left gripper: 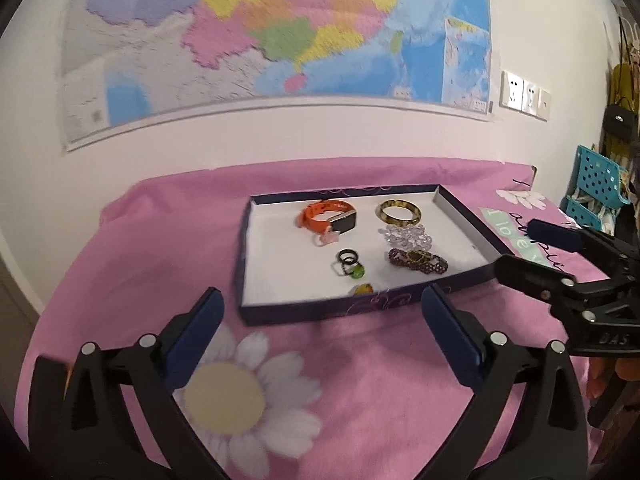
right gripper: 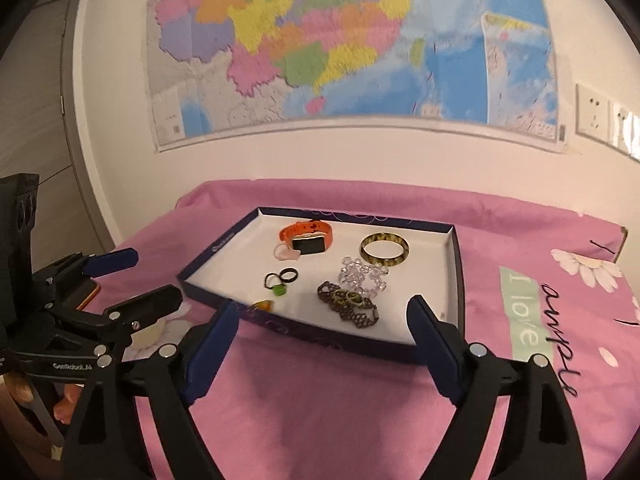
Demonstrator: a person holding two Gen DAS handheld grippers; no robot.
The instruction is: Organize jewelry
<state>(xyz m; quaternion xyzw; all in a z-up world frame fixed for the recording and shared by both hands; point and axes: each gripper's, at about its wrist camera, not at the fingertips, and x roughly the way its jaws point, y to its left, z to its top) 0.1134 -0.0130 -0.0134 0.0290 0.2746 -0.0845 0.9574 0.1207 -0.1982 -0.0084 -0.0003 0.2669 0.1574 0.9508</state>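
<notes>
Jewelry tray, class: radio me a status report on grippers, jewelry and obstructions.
Left gripper and right gripper open, empty, short of the tray. Watch, bangle, bracelets, rings all inside it. Nothing in the way.

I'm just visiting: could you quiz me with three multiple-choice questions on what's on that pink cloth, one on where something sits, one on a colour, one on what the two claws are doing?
1. Where is the watch?
A in the tray
B on the cloth
C in a claw

2. Its strap is:
A green
B orange
C white

3. The left gripper and right gripper are:
A holding a ring
B shut, empty
C open, empty

Answers:
1 A, it lies inside the tray's walls.
2 B, the band is orange.
3 C, both sets of fingers stand apart with nothing between.
</notes>
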